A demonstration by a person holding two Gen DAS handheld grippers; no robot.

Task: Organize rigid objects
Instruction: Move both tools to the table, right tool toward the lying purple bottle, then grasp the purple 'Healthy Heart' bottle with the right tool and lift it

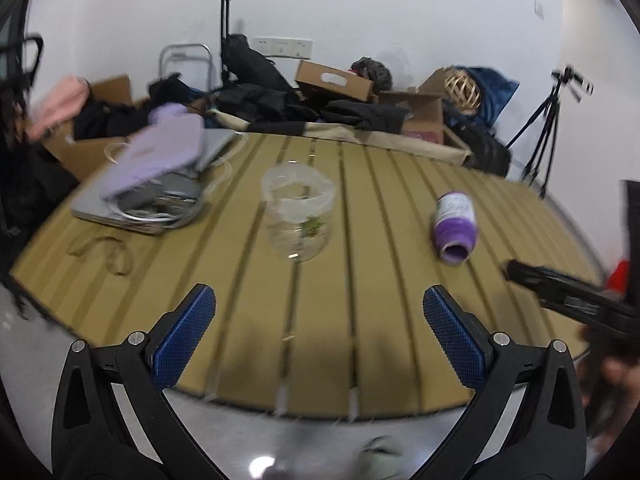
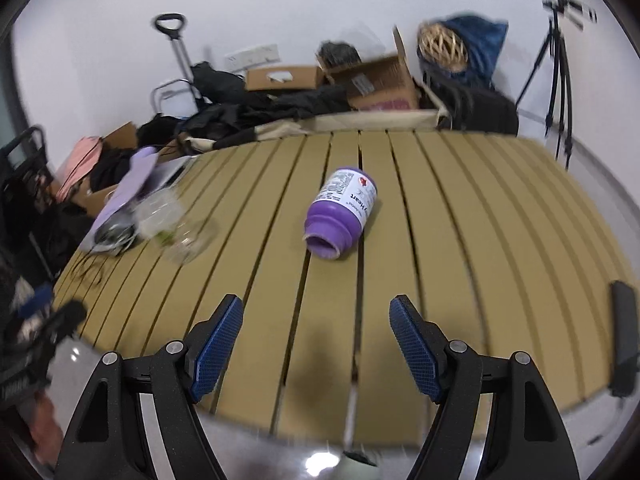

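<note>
A purple bottle with a white label point(image 2: 341, 213) lies on its side on the slatted tan table point(image 2: 460, 240), mouth toward me. It also shows in the left wrist view point(image 1: 455, 224). A clear glass jar point(image 1: 298, 216) stands upright mid-table; it appears blurred at the left in the right wrist view point(image 2: 176, 228). My left gripper point(image 1: 319, 328) is open and empty, above the near table edge, short of the jar. My right gripper point(image 2: 316, 344) is open and empty, short of the purple bottle. The right gripper also shows in the left wrist view point(image 1: 568, 300).
A laptop with a lilac pouch and cables point(image 1: 156, 176) lies at the table's far left. Rubber bands point(image 1: 104, 254) lie near the left edge. A black object point(image 2: 624, 336) sits at the right edge. Boxes and clothes point(image 1: 332, 92) and a tripod point(image 1: 548, 120) stand behind the table.
</note>
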